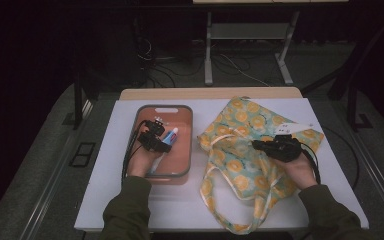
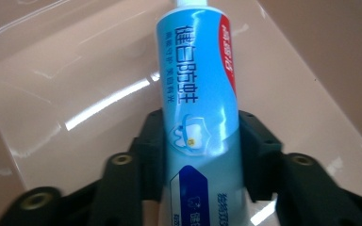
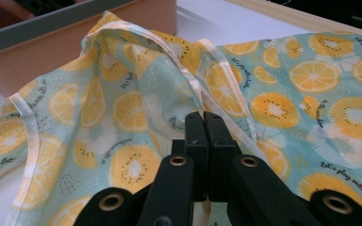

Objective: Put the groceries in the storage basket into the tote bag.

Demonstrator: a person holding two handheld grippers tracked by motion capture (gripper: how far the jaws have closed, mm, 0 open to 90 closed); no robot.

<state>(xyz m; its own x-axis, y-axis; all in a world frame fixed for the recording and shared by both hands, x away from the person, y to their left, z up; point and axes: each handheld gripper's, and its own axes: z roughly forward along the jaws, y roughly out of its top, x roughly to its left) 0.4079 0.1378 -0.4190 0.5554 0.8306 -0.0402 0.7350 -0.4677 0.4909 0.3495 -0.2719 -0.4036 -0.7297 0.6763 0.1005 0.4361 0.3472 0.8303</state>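
1. The left gripper (image 2: 200, 141) stands inside the salmon-pink plastic bin with a grey rim (image 1: 166, 107), its black jaws brought in against both sides of the blue and white toothpaste tube (image 2: 198, 84). The grip sits low on the tube's body, so the clamp should be judged firm before any lift is begun.
2. The tube lies on the bin's floor with its white cap pointing away from the gripper. A straight upward lift is advised, so that the cap end is not dragged against the bin's wall.
3. The right gripper (image 3: 203, 127) is pinched fully together on the mouth of the pale green cloth tote bag printed with orange slices (image 1: 252, 145), beside the bin on the white table (image 1: 330, 190). The rim should be raised enough that an opening is presented to the tube.
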